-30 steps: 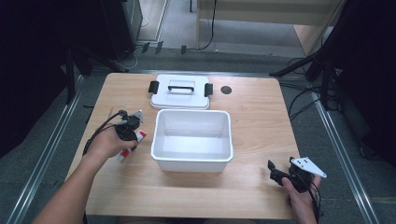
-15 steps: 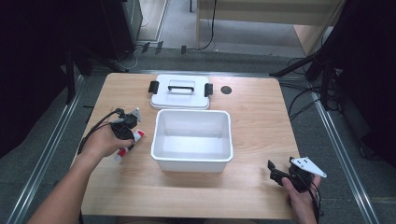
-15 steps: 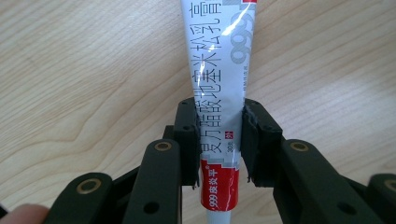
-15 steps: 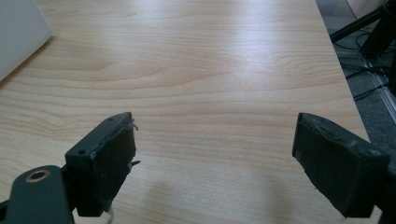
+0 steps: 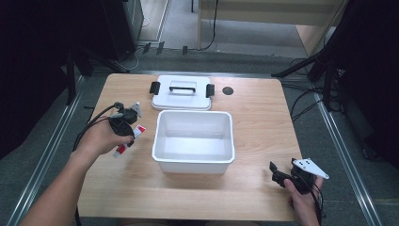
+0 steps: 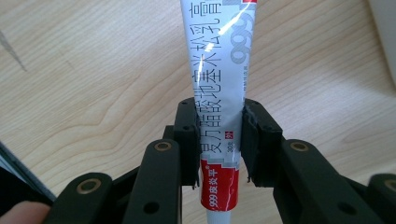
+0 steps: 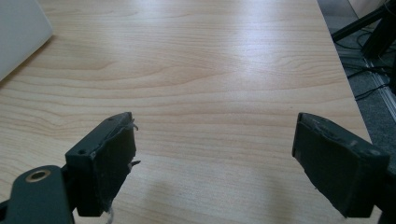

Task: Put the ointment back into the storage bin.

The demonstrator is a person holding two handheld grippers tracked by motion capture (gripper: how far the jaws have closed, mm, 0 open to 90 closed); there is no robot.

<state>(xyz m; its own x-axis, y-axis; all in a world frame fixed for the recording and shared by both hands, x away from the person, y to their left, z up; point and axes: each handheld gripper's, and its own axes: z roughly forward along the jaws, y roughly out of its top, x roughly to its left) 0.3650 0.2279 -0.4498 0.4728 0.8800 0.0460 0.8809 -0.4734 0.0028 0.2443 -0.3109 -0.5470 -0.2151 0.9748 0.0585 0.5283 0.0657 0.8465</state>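
Presently our left gripper (image 6: 218, 140) clamps a white-and-red printed ointment tube (image 6: 219, 84), held above the wooden table (image 5: 263, 117) just left of the white rectangular plastic tub (image 5: 194, 162), which holds nothing. Our right gripper (image 7: 215, 163) rests spread wide, grasping nothing.

We find the white bin (image 5: 194, 162) standing mid-table, its high walls barring any straight pass between our two sides. Its lid (image 5: 181, 95) lies just behind it, touching or nearly so. Bare wooden table (image 5: 263, 122) lies open right of the bin and along the near edge.
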